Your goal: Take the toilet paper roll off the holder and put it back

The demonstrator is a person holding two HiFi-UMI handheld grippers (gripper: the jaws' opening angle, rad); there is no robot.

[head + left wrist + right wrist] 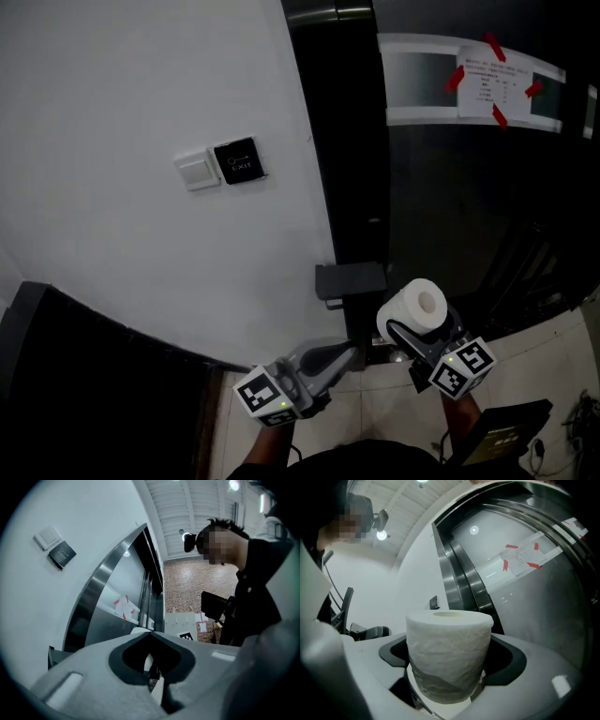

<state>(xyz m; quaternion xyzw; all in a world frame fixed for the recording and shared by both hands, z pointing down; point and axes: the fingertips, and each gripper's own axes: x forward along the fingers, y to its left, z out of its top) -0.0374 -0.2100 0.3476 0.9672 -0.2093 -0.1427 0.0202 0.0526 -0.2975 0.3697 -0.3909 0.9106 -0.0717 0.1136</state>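
The white toilet paper roll stands upright between the jaws of my right gripper, which is shut on it. In the right gripper view the roll fills the middle, its core hole facing up. It is held just right of and slightly below the dark grey holder, which juts from the edge of the dark door frame, and it stays apart from the holder. My left gripper is low at the centre, below the holder; its jaws are shut together with nothing between them, as the left gripper view shows.
A white wall with a light switch and a black exit button fills the left. A dark glossy door carries a paper notice taped in red. Pale floor tiles lie below. A person shows in the left gripper view.
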